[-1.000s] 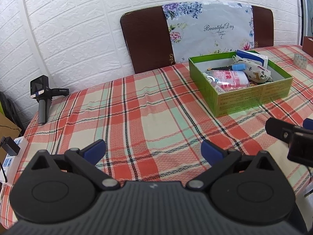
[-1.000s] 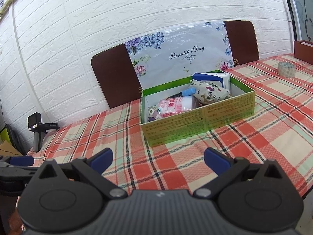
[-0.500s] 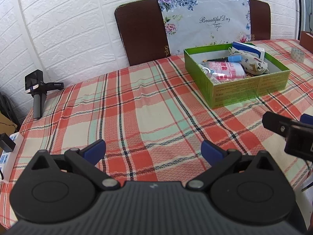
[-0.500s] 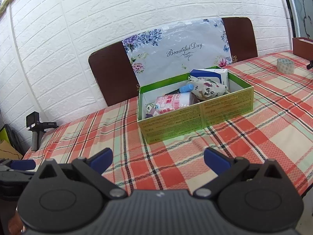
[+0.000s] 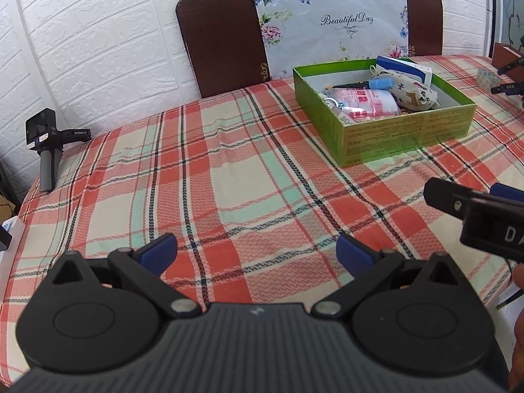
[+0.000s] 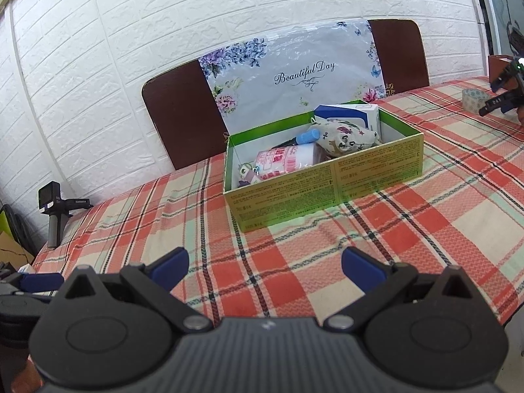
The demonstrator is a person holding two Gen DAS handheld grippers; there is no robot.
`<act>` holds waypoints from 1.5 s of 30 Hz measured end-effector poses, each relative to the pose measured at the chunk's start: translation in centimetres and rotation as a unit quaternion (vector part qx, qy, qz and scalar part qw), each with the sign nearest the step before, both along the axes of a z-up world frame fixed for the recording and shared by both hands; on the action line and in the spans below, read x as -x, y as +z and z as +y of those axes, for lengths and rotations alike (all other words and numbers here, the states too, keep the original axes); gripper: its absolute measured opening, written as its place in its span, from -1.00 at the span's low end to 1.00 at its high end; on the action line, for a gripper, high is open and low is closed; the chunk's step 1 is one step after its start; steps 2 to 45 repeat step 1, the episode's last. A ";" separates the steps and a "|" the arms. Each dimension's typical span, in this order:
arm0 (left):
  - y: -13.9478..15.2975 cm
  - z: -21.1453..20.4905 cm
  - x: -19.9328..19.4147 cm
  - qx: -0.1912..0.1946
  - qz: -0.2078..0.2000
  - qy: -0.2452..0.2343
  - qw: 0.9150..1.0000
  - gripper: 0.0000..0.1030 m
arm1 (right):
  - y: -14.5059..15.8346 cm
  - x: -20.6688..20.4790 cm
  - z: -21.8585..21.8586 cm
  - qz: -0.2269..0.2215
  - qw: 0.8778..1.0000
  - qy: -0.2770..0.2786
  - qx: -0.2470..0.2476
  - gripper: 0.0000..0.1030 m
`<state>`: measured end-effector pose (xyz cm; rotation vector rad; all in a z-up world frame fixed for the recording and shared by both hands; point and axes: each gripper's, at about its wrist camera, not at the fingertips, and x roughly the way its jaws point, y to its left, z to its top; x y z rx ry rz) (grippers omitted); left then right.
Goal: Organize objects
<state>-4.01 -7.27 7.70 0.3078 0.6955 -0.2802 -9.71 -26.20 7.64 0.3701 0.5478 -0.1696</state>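
Observation:
A green cardboard box (image 5: pixel 406 136) (image 6: pixel 327 188) sits on the plaid tablecloth (image 5: pixel 229 180) (image 6: pixel 409 216). Inside lie a pink tissue pack (image 5: pixel 366 101) (image 6: pixel 288 160), a floral fabric pouch (image 5: pixel 416 93) (image 6: pixel 347 136), a blue-and-white carton (image 5: pixel 406 67) (image 6: pixel 353 113), a blue-capped tube (image 5: pixel 380 83) (image 6: pixel 308 136) and a small keychain (image 6: pixel 249 172). My left gripper (image 5: pixel 255 253) hangs open over the near cloth, nothing between its blue pads. My right gripper (image 6: pixel 265 267) is open too, short of the box. Its side shows at the left wrist view's right edge (image 5: pixel 475 216).
A small black camera on a grip (image 5: pixel 46 150) (image 6: pixel 54 209) stands at the table's left corner. A tape roll (image 5: pixel 488 77) (image 6: pixel 475 98) lies far right near a brown wooden box (image 5: pixel 507 55). A dark headboard with a floral sheet (image 5: pixel 327 23) leans on the brick wall.
Both grippers have drawn back and tilted slightly; the box sits a little farther and lower in view. Both stay open and empty.

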 end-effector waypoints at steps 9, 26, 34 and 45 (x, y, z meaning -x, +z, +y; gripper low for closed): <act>0.0 0.0 0.0 0.000 0.000 -0.002 1.000 1.00 | 0.0 0.0 0.0 0.001 1.000 0.000 0.000 1.00; 0.0 0.0 0.0 0.000 0.000 -0.002 1.000 1.00 | 0.0 0.0 0.0 0.001 1.000 0.000 0.000 1.00; 0.0 0.0 0.0 0.000 0.000 -0.002 1.000 1.00 | 0.0 0.0 0.0 0.001 1.000 0.000 0.000 1.00; 0.0 0.0 0.0 0.000 0.000 -0.002 1.000 1.00 | 0.0 0.0 0.0 0.001 1.000 0.000 0.000 1.00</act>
